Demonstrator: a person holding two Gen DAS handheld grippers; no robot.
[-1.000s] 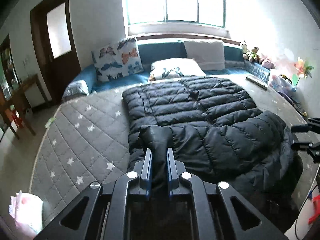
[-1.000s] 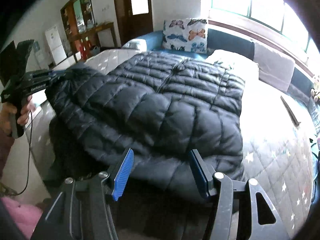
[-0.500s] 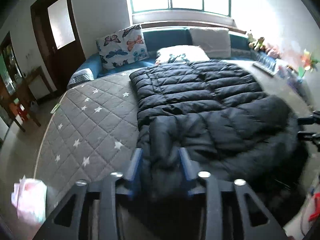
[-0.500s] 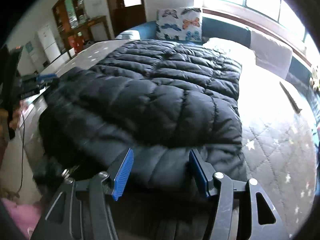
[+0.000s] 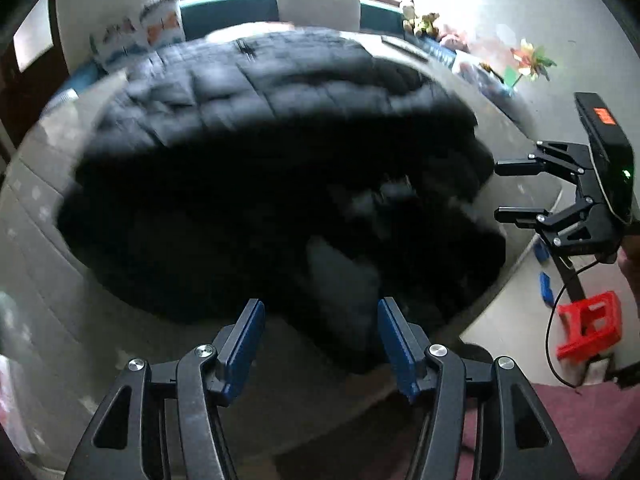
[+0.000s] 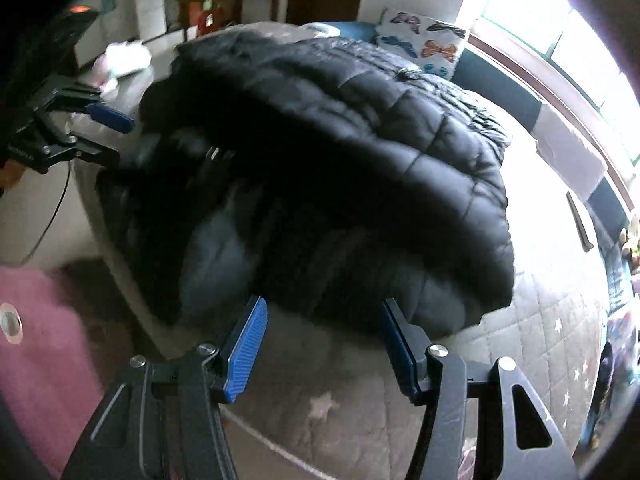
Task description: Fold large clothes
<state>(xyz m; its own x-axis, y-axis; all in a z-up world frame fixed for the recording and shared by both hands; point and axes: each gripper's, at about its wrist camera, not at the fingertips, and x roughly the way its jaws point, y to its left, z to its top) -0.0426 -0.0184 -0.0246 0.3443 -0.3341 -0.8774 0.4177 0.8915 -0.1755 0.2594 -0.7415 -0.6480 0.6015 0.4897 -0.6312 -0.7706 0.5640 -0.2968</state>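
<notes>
A black quilted down jacket (image 5: 280,140) lies on the grey star-patterned bed cover (image 5: 32,240), with its near part bunched and hanging over the bed's edge. My left gripper (image 5: 320,306) points steeply down at that near edge. Its jaws are opening, and the blue pads stand apart from the fabric that lies just ahead of them. In the right wrist view the jacket (image 6: 360,140) fills the middle. My right gripper (image 6: 324,306) is open in front of its lower fold, touching nothing. Each gripper also shows in the other's view: the right gripper (image 5: 498,190) and the left gripper (image 6: 120,140).
A butterfly pillow (image 6: 424,44) and other cushions sit at the head of the bed under the window. A red stool (image 5: 590,326) stands on the floor at the right. Soft toys (image 5: 420,20) and a paper flower (image 5: 532,58) line the far side. Pink clothing (image 6: 40,340) is at the lower left.
My left gripper let go of the jacket fold it held, going from shut to open. Both grippers dropped and tilted down toward the near bed edge, so the jacket looks larger and blurred.
</notes>
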